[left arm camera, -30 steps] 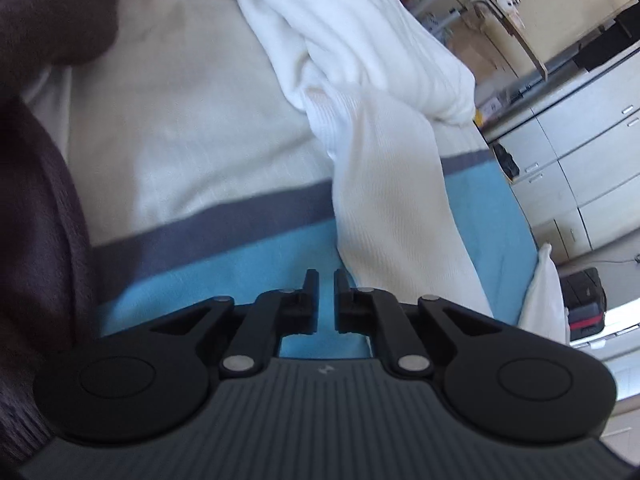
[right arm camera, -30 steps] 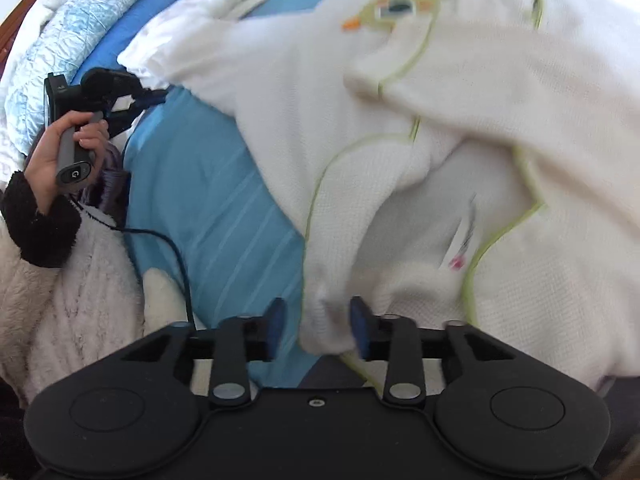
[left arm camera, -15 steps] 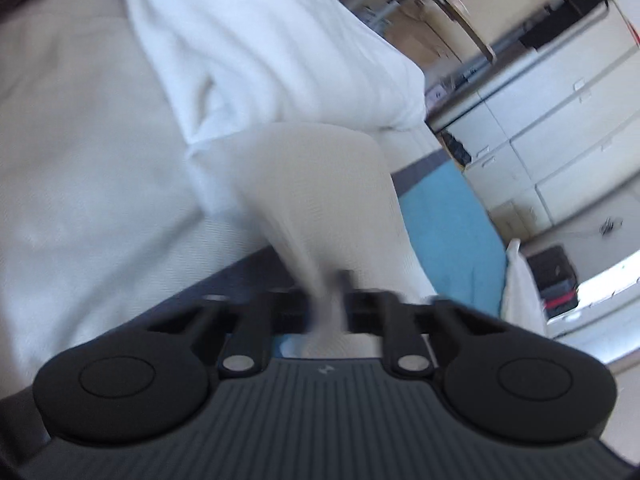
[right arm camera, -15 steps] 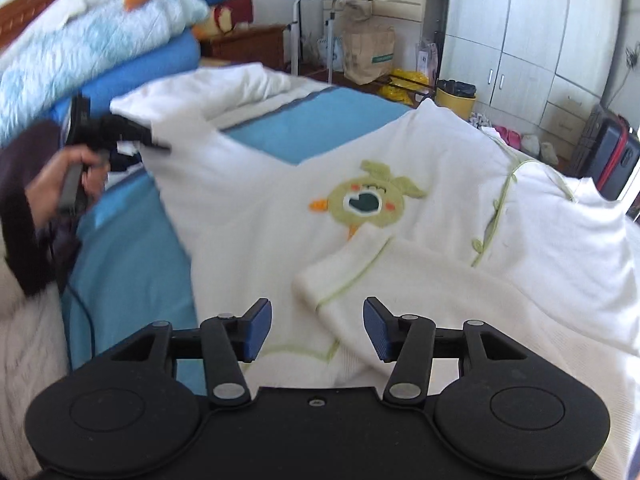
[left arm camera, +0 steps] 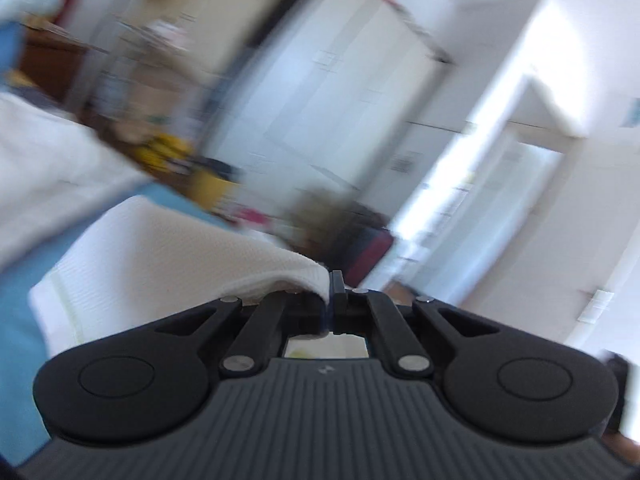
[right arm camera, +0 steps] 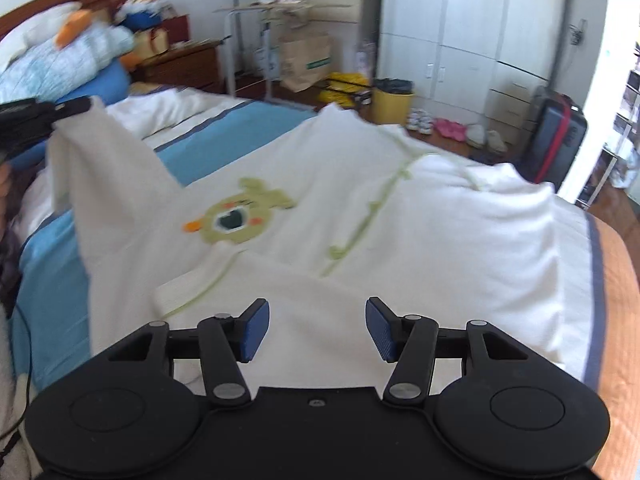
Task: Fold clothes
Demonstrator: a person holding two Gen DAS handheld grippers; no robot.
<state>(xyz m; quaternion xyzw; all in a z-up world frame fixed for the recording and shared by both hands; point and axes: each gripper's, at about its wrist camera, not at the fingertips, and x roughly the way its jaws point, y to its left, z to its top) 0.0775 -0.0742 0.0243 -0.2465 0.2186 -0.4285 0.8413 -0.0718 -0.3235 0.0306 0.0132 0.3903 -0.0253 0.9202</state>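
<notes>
- White garment (right arm camera: 360, 216) spread front-up over the bed (right arm camera: 240, 120); green monster patch (right arm camera: 236, 216) near mid-chest, green trim line running away toward the far edge.
- Long axis of the body lying roughly from the near left corner to the far right, away from the right wrist camera.
- One sleeve (right arm camera: 104, 168) drawn up and off to the left, rising from the body to a raised tip; other sleeve (right arm camera: 248, 284) folded across the near hem.
- Left gripper (left arm camera: 331, 296) clenched on the sleeve cuff (left arm camera: 280, 276), cloth draping left from the pinch; seen in the right view as a dark shape (right arm camera: 36, 116) at the sleeve tip. Left view badly blurred.
- Right gripper (right arm camera: 316, 328) spread wide, holding nothing, hovering over the near hem just above the folded sleeve.
- Judgement: left hand alone controls the lifted sleeve; garment body lies to its right, so any lay-across goes rightward, toward the patch.
- Right hand nearer the hem and folded sleeve.
</notes>
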